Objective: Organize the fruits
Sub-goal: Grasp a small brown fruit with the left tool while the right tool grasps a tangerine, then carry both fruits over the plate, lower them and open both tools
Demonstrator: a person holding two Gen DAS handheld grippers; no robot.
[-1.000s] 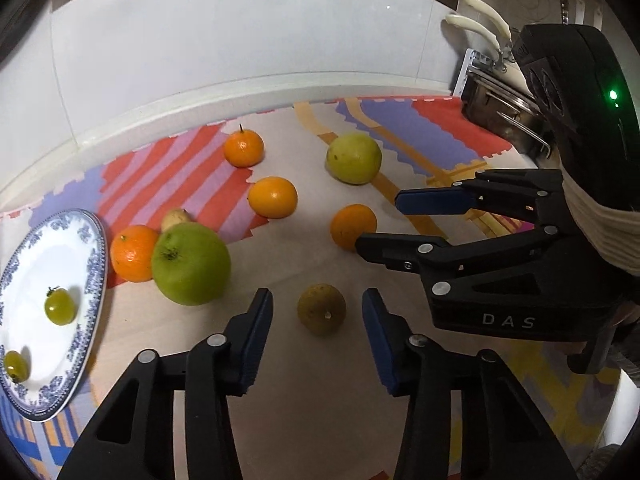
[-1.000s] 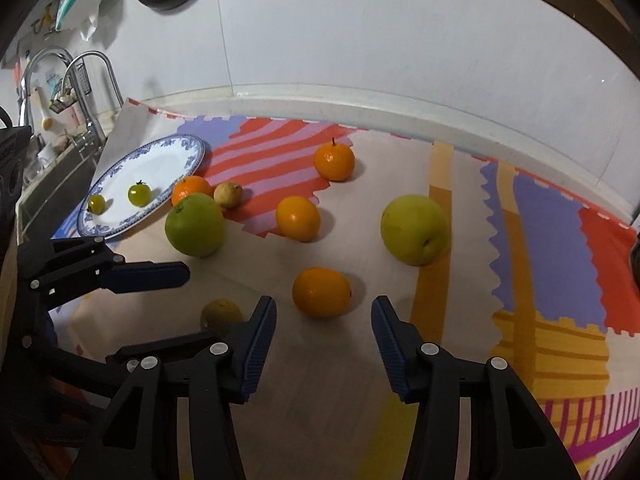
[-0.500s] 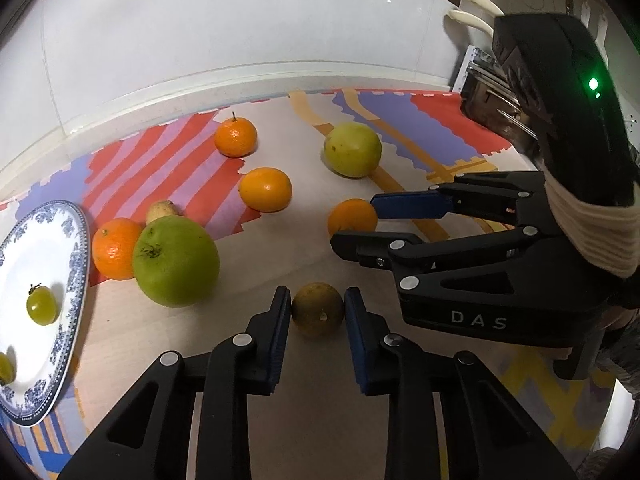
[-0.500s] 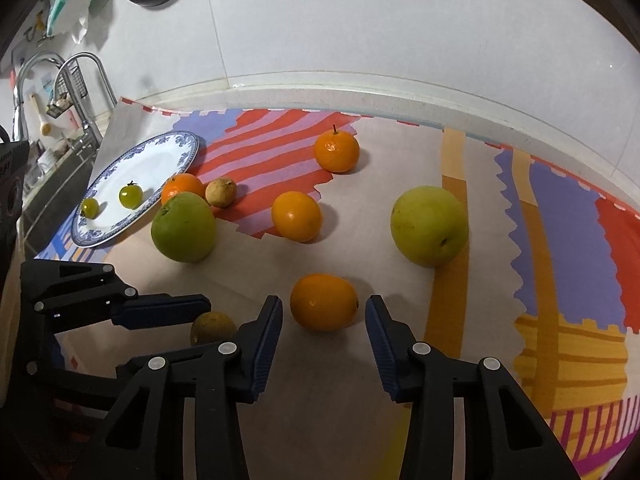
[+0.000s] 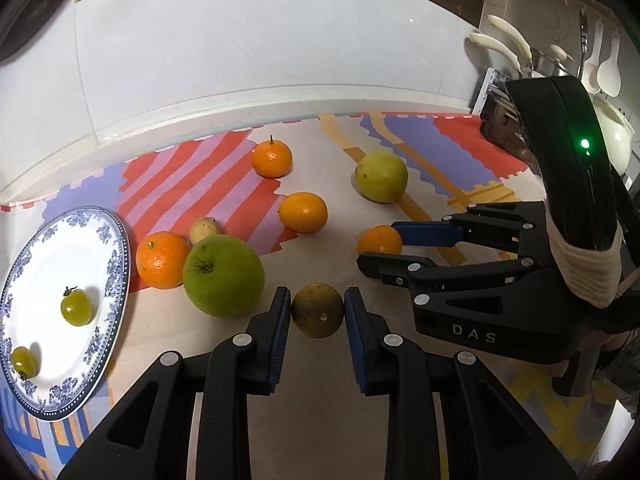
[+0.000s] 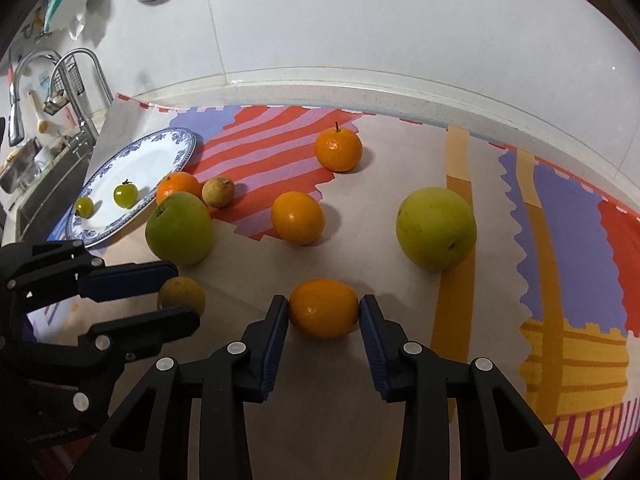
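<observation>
My left gripper (image 5: 317, 312) is shut on a small brownish-green fruit (image 5: 317, 316) that rests on the mat. My right gripper (image 6: 324, 312) is shut on a small orange (image 6: 323, 308), also on the mat. Each gripper shows in the other's view, the right gripper (image 5: 380, 242) and the left gripper (image 6: 176, 290). A blue-patterned white plate (image 5: 116, 240) at the left holds two small green tomatoes (image 5: 76, 307). Loose on the mat lie a big green apple (image 5: 223, 276), an orange (image 5: 162, 260), a small tan fruit (image 5: 204, 230), another orange (image 5: 303, 212), a stemmed tangerine (image 5: 272, 158) and a yellow-green apple (image 5: 381, 176).
The colourful mat (image 6: 560, 220) covers the counter, with a white backsplash ledge (image 6: 360, 84) behind. A sink with a tap (image 6: 24, 76) lies beyond the plate on the left. A dish rack with utensils (image 5: 504, 96) stands at the right end.
Both grippers moved forward and closed: the left onto the brownish-green fruit, the right onto the small orange. The other fruits have not moved.
</observation>
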